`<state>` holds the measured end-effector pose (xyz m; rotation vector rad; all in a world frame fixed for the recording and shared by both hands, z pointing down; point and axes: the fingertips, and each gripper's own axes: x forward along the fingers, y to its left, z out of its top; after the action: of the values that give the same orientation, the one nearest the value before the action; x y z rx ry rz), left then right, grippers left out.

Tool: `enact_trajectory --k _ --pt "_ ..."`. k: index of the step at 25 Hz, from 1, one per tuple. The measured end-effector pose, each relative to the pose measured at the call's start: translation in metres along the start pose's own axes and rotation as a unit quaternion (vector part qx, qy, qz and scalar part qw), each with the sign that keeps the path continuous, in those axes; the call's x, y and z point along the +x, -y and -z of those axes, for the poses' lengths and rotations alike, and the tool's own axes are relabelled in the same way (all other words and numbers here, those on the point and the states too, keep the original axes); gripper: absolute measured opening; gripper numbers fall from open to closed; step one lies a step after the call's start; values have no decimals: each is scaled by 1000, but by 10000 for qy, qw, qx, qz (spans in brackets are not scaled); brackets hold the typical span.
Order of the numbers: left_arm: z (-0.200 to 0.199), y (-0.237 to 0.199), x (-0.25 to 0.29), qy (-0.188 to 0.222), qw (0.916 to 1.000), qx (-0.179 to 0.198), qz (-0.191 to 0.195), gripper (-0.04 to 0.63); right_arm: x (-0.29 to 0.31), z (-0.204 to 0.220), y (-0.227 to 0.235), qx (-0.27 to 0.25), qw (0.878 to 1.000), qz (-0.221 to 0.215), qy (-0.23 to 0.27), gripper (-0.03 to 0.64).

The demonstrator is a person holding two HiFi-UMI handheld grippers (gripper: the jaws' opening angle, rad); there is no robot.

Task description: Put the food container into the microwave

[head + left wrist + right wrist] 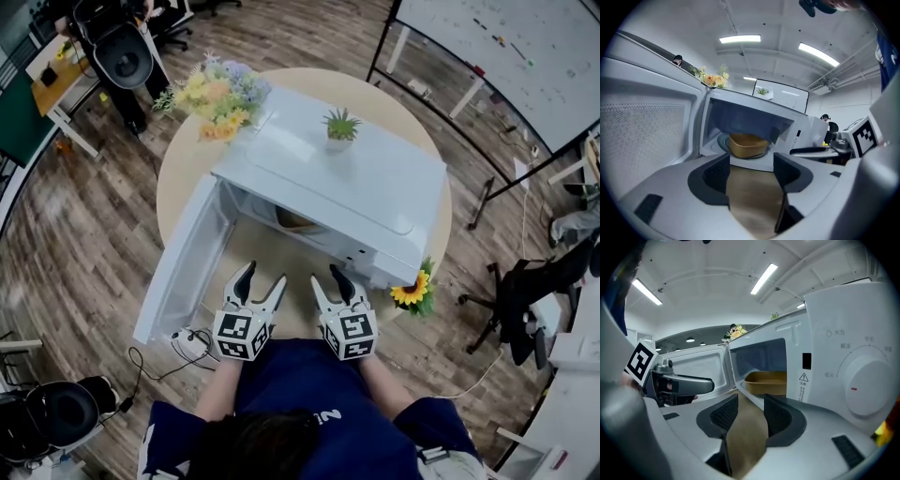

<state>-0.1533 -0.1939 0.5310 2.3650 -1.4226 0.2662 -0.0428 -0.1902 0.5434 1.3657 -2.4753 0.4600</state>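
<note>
Food container, a shallow yellow-brown tray, sits inside the microwave on the glass turntable, with the door swung fully open to the left. Left gripper and right gripper are held side by side above the round table just in front of the opening, each with jaws apart and nothing between them but bare tabletop. A small potted plant stands on the microwave's top.
</note>
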Motion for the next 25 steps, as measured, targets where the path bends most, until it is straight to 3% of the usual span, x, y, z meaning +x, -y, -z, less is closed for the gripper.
enact_trajectory --k 4,9,14,25 --pt "-7 10 2 197 9996 -116 139 185 -1 -2 2 -8 10000 31 48 131" --pt "-6 19 2 258 9995 -17 157 5 -5 -6 2 -53 9997 96 195 11" --pt "-4 29 2 277 9987 2 436 3 -4 -8 -1 84 9996 -58 259 9" --pt "-3 27 0 243 9990 157 350 2 -6 -11 -12 -190 9993 -196 263 9"
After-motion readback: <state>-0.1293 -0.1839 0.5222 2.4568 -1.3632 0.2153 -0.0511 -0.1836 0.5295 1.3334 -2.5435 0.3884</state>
